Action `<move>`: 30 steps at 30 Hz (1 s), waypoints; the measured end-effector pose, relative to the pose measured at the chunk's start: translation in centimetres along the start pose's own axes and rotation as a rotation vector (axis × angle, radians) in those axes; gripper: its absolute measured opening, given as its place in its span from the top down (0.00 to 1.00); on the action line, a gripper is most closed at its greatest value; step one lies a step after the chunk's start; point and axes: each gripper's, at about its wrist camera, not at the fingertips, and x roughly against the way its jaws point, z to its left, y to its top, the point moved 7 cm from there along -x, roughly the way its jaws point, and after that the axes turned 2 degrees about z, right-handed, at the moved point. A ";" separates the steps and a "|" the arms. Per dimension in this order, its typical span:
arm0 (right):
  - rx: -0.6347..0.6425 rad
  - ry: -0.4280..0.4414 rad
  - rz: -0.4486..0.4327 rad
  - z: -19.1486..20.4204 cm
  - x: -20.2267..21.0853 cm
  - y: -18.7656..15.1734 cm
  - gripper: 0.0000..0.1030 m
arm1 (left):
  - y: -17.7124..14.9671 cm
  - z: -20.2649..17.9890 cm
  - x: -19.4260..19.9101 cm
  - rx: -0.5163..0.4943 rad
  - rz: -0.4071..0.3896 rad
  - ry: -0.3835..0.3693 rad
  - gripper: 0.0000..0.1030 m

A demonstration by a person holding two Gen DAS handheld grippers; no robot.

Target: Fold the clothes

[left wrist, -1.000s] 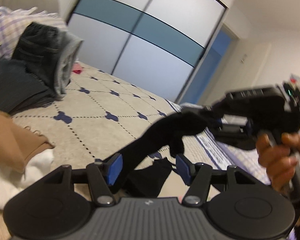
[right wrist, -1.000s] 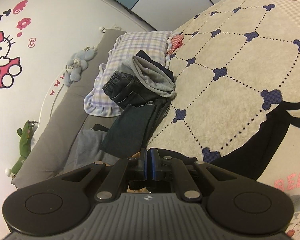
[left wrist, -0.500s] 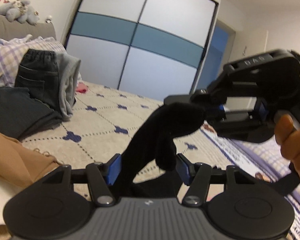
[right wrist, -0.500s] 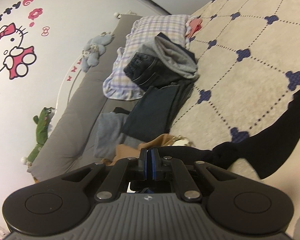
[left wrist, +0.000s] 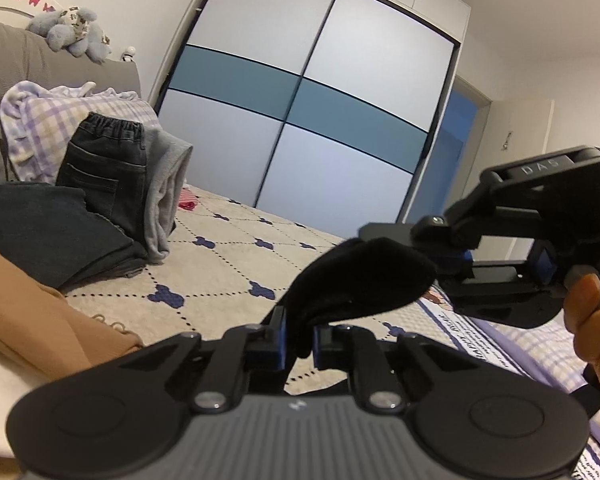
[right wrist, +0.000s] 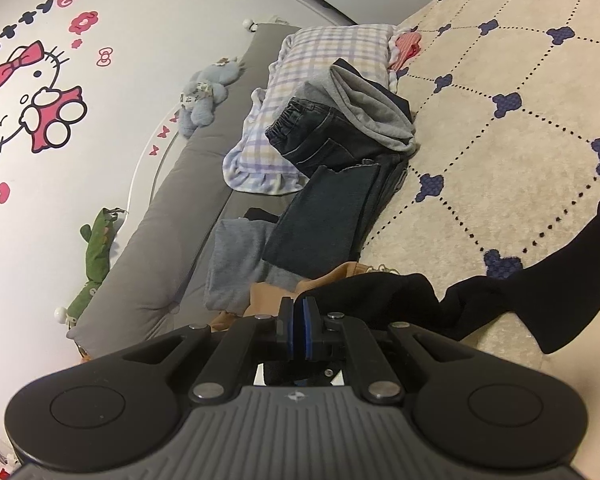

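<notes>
Cream quilted bedspread with navy blobs carries folded dark jeans at far left, while a soft black garment hangs stretched between the left gripper, jaws closing onto its fold, and the right gripper, jaws pinched nearly together on its edge.

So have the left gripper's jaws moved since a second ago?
Yes. The left gripper jaws are closing inward onto the black garment, toward the gripper's fixed midline.

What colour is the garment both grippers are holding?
Plain black garment, no visible pattern; it shows best in the left wrist view.
</notes>
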 end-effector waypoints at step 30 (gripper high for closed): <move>0.063 -0.467 -0.049 -13.1 1.1 -1.0 0.72 | 0.7 8.0 1.3 0.202 -0.015 0.249 0.89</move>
